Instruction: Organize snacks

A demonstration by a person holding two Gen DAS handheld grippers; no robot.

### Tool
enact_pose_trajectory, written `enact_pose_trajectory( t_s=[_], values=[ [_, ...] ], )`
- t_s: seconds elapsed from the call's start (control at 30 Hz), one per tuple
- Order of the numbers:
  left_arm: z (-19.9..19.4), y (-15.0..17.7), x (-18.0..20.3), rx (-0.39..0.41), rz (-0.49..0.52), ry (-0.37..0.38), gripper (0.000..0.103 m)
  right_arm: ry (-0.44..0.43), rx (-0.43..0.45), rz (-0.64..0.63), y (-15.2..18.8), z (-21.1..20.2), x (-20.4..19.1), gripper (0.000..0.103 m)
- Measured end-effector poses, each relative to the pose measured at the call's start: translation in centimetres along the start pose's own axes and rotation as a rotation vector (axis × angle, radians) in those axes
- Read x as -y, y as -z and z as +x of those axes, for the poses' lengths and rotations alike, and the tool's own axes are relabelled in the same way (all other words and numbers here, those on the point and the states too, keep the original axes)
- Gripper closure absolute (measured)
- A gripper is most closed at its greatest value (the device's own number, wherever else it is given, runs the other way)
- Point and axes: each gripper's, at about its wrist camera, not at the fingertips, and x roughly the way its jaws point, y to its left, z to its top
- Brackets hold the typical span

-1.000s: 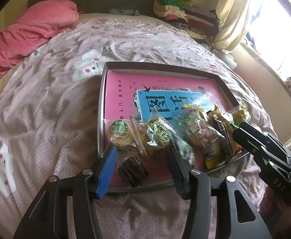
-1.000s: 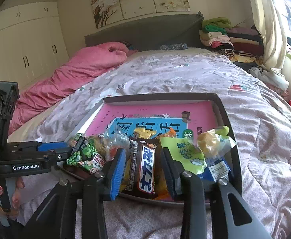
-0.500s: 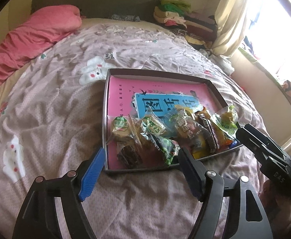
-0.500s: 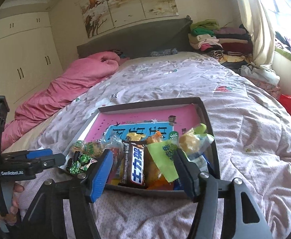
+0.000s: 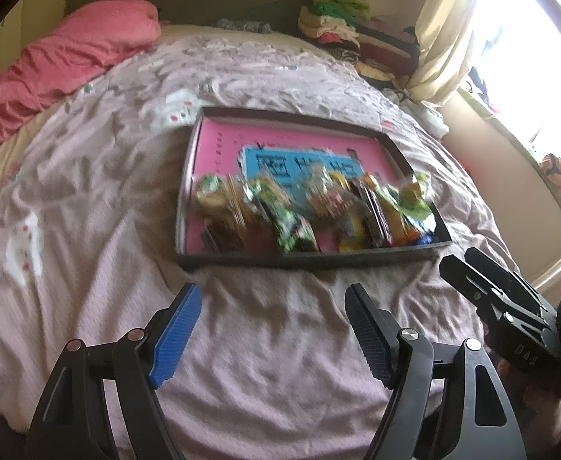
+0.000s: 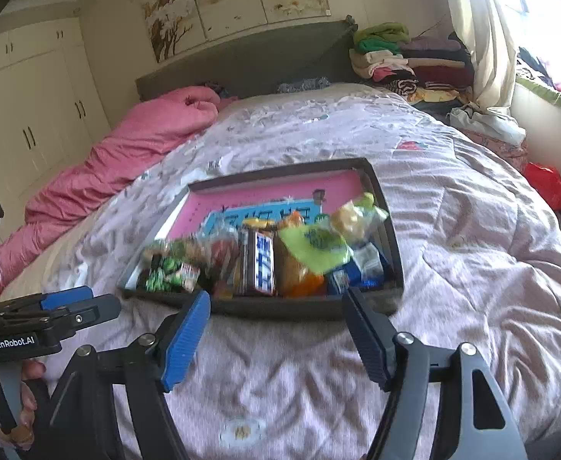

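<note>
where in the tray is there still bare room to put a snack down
The far half of the tray is free: the pink floor between the far rim and the snacks. The near half is crowded, packets packed from left wall to right wall against the near rim.

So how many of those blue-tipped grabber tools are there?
2. The left gripper hangs over the bedspread before the snack tray; the right gripper beside it. Both open, empty.

A: How are the claws built?
B: Each left claw (image 5: 272,329) and right claw (image 6: 276,335) is framed in black, with silver screws and ribbed blue pads (image 6: 184,341).
A: Any markings?
B: "GenRobot.AI" is printed in white on the left one's side.
</note>
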Motion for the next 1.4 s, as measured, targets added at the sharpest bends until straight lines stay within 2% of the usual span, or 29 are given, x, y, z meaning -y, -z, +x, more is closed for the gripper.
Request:
enact_pose_trajectory(
  t_s=[0.27,0.47,0.67,1.4],
  values=[
    [-0.2,1.3,1.1,-0.022,0.018,-0.024,0.024,0.084,0.0,-0.036,1.3,-1.7,-1.1,0.021],
    [-0.8,1.7,1.6,-0.011,0.038,-0.048,0.024,0.118,-0.049,-0.015,2.0,-1.7,-1.2,0.019],
    [-1.1,2.1,2.0,-0.022,0.055,-0.053,0.023,0.119,-0.077,-0.005,2.7,-2.3,-1.5,0.015],
    [-1.4,2.3,2.2,-0.022,0.063,-0.052,0.023,0.087,-0.054,-0.008,2.6,-2.6,-1.4,0.01]
  ],
)
